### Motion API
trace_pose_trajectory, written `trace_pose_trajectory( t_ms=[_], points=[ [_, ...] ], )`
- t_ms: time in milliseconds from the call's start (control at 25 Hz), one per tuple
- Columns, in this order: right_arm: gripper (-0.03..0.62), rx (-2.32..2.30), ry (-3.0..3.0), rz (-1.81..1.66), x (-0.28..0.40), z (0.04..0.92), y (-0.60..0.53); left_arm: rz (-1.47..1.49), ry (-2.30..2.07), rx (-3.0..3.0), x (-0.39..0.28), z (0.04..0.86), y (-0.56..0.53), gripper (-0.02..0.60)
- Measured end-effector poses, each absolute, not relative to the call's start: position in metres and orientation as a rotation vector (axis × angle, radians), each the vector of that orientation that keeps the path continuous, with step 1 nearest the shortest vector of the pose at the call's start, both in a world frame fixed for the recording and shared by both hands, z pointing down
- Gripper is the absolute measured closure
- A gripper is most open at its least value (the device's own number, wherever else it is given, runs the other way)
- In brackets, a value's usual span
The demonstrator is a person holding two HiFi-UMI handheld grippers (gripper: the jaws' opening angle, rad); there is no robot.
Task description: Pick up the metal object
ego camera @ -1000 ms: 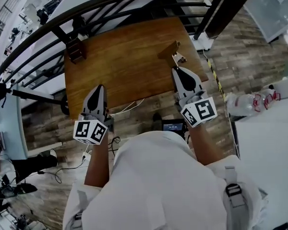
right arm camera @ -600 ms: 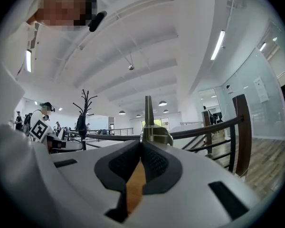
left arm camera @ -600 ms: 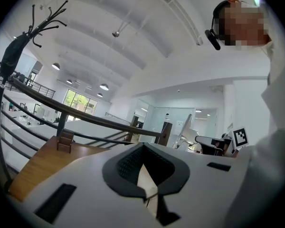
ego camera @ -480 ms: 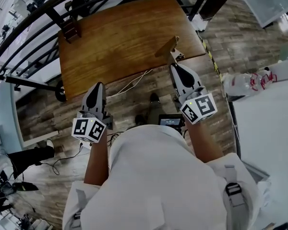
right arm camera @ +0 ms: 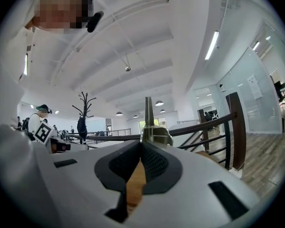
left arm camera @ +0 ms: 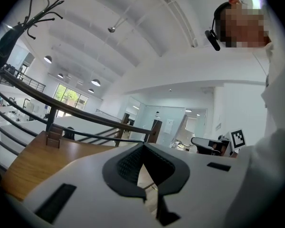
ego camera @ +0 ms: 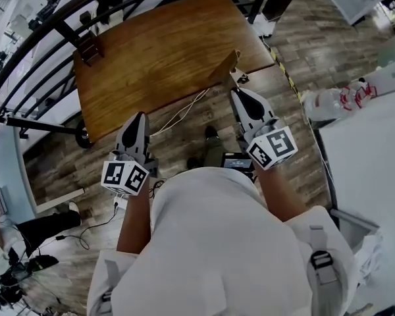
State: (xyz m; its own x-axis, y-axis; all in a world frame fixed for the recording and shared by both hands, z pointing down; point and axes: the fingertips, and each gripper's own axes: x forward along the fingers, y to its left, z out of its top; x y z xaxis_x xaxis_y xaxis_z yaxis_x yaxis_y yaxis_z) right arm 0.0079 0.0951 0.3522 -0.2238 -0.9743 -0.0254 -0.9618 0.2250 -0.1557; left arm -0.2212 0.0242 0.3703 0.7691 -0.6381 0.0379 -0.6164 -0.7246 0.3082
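The metal object is clamped between the closed jaws of the right gripper; a railing is seen at three o'clock.

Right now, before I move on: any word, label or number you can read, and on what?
None can be read.
On the left tool cube and the right tool cube: square markers, no letters.
Small screen: too small.
Wall notice: blurred.
Bottle labels: too small.

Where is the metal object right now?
Head view, right of centre: the metal object is clamped at the tip of the right gripper, showing against the near edge of the wooden table, close to its right corner.
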Motion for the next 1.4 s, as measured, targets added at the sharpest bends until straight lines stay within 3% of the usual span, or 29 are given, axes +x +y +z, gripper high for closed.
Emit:
trace_pose_trajectory(
  t_ms=[400,1400],
  points=[
    [0.568,-1.917,2.324,-0.174,0.024,0.353,0.104,-0.088,-0.891,2.681,-0.201,0.372,0.027,0.574],
    [0.569,-1.820,2.416,-0.300,-0.006,0.377,0.070,-0.049,-0.910,2.618,-0.224,0.394,0.014,0.574]
  ],
)
